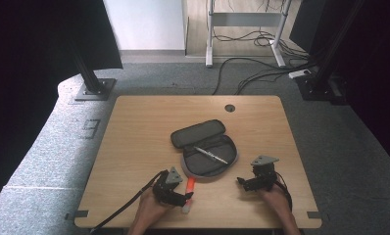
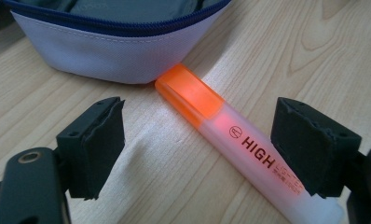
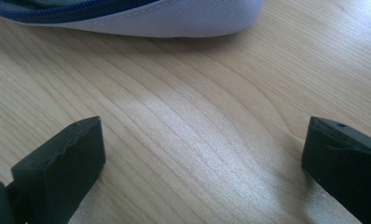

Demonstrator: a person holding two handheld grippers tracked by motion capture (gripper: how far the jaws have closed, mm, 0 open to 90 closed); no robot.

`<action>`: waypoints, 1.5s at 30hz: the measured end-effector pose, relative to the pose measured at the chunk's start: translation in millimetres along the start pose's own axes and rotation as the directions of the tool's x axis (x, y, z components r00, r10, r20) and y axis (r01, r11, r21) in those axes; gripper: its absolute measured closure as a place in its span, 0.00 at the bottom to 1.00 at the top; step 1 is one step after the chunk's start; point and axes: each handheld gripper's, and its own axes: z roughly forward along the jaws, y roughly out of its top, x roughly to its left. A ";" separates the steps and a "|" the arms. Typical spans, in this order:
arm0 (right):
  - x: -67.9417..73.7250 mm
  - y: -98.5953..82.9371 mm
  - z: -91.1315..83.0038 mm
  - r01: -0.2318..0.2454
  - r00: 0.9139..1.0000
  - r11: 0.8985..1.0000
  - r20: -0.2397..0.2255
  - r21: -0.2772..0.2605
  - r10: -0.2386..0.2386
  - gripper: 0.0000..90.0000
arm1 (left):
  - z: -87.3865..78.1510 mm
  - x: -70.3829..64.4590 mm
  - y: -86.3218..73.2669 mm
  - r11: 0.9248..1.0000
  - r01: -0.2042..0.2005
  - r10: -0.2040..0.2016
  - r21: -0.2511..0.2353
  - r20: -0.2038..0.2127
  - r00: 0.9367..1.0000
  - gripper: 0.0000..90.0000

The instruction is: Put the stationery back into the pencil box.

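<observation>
Lying between the left gripper's (image 2: 197, 144) spread jaws, highlighter (image 2: 230, 140) touches the pencil case (image 2: 104, 51); right gripper's (image 3: 202, 163) jaws spread too.

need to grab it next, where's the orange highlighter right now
The highlighter lies flat on the table between the open fingers of the left gripper, its orange cap end touching the near edge of the open pencil case.
</observation>
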 end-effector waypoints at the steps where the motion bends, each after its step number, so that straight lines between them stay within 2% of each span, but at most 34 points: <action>1: 0.0 0.0 0.0 0.001 1.000 1.000 0.000 0.000 -0.001 0.00 | 1.6 -0.6 -0.2 1.000 0.002 -0.002 0.000 -0.001 1.000 0.20; 9: 0.0 0.0 0.0 0.001 1.000 1.000 0.000 0.000 -0.001 0.00 | 14.2 -4.9 -1.3 1.000 0.008 -0.008 0.009 0.010 1.000 0.22; 14: 0.0 0.0 0.0 0.001 1.000 1.000 0.000 0.000 -0.001 0.00 | 18.0 -5.2 -2.5 1.000 0.015 -0.015 0.021 0.003 1.000 0.25; 17: 0.0 0.0 0.0 0.001 1.000 1.000 0.000 0.000 -0.001 0.00 | 16.4 -5.3 -3.2 1.000 0.004 -0.003 0.029 -0.027 1.000 0.30; 21: 0.0 -0.1 0.0 0.001 1.000 1.000 0.000 0.000 -0.001 0.00 | 13.4 -2.0 -5.2 0.999 0.021 -0.019 0.026 -0.042 0.999 0.35; 27: 0.0 0.0 0.0 0.001 1.000 1.000 0.000 0.000 -0.001 0.00 | 8.6 2.7 -7.6 0.999 0.043 -0.041 0.024 -0.059 0.997 0.49; 34: 0.0 -0.1 0.0 0.001 1.000 1.000 0.000 0.000 -0.001 0.00 | 0.4 12.3 -11.8 0.997 0.066 -0.063 0.044 -0.070 0.996 0.64; 39: 0.0 -0.1 0.0 0.001 1.000 1.000 0.000 0.000 -0.001 0.00 | -4.5 20.1 -16.3 0.996 0.075 -0.072 0.041 -0.073 0.995 0.72; 45: 0.0 -0.1 0.0 0.001 1.000 1.000 0.000 0.000 -0.001 0.00 | -7.0 25.8 -19.3 0.997 0.074 -0.072 0.034 -0.063 0.995 0.74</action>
